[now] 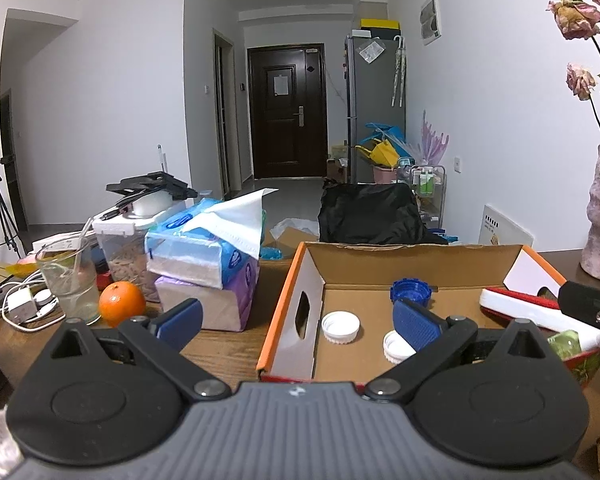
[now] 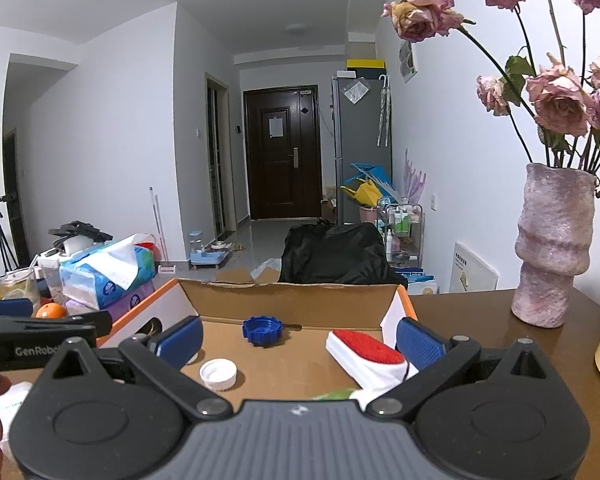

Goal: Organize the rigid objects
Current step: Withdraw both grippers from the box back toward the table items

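Note:
An open cardboard box [image 1: 292, 292] with orange edges lies on the wooden table; it also shows in the right wrist view [image 2: 284, 296]. Inside are a blue cap [image 1: 411, 290] [image 2: 261, 330], two white caps [image 1: 340, 327] [image 1: 396, 346], one also in the right wrist view [image 2: 218, 374], and a white brush with a red pad [image 1: 540, 312] [image 2: 366, 352]. My left gripper [image 1: 298, 318] is open and empty over the box's left wall. My right gripper [image 2: 300, 338] is open and empty above the box's near side.
Tissue packs [image 1: 204, 256], an orange [image 1: 122, 309], a glass [image 1: 70, 280] and cables [image 1: 20, 304] crowd the table left of the box. A pink vase with dried roses [image 2: 552, 248] stands at the right. A green object [image 1: 564, 342] lies by the box's right side.

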The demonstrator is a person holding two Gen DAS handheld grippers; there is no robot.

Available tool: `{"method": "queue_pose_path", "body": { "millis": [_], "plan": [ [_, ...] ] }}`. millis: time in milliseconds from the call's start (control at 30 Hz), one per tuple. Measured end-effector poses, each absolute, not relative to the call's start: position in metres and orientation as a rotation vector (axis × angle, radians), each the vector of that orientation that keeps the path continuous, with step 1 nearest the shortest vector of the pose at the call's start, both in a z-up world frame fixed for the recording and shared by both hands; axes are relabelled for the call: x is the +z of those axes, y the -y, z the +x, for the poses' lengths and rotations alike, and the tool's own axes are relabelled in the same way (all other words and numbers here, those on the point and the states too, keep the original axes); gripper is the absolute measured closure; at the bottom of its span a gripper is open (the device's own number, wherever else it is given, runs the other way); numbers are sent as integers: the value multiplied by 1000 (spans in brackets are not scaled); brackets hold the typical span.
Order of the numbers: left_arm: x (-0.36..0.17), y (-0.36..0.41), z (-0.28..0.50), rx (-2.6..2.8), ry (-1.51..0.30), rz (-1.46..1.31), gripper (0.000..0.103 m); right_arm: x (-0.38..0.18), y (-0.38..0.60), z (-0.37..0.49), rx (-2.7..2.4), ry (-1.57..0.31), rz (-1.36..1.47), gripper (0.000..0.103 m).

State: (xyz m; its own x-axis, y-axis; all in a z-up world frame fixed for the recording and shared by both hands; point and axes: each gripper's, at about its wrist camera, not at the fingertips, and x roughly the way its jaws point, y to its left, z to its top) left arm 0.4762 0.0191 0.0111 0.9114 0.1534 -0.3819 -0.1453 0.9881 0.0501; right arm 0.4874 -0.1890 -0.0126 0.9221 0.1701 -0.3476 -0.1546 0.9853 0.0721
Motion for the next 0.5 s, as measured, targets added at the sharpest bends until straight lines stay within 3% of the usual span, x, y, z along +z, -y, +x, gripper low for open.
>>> {"method": "queue_pose_path", "body": {
  "millis": [500],
  "plan": [
    [6, -24, 431, 162, -419, 13, 0, -19, 202, 439, 147, -383, 13, 0]
  ]
}}
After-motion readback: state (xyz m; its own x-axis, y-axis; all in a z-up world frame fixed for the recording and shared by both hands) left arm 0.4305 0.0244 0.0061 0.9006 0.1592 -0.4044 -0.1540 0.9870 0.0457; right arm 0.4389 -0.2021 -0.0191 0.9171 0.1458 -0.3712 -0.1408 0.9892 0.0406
